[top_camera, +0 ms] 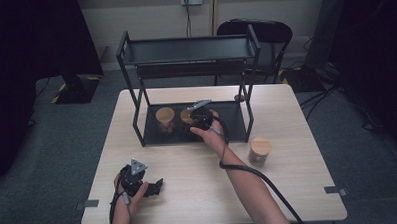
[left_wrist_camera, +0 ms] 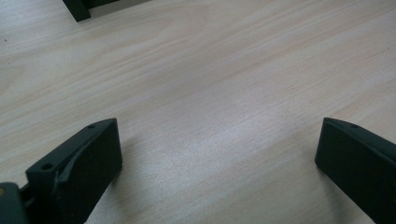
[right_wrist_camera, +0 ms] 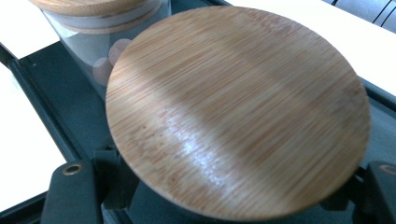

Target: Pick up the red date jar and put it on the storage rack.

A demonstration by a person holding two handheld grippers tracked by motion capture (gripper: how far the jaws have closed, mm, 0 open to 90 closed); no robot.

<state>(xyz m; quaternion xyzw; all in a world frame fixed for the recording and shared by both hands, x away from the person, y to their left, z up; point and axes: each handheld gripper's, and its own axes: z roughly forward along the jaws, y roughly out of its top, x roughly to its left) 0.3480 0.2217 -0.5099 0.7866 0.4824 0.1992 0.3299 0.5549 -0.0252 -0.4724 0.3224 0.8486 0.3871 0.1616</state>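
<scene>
Nearest me, my left gripper [top_camera: 156, 186] rests on the table [top_camera: 199, 177] well short of the black rack [top_camera: 190, 87], its fingers [left_wrist_camera: 88, 158] spread wide with nothing between them. Farther on, my right gripper [top_camera: 199, 117] reaches onto the rack's lower shelf [top_camera: 234, 121], its fingers on either side of a jar with a bamboo lid [right_wrist_camera: 238, 112]; I cannot tell whether they are clamped on it. A second jar [top_camera: 165, 119] stands just beside it on the same shelf, and a third jar [top_camera: 261, 151] waits on the table right of the rack. I judge these glass jars rigid, slippery and breakable, best gripped around the body below the lid. Grey carpet and a dark chair [top_camera: 264, 39] lie behind the rack.
</scene>
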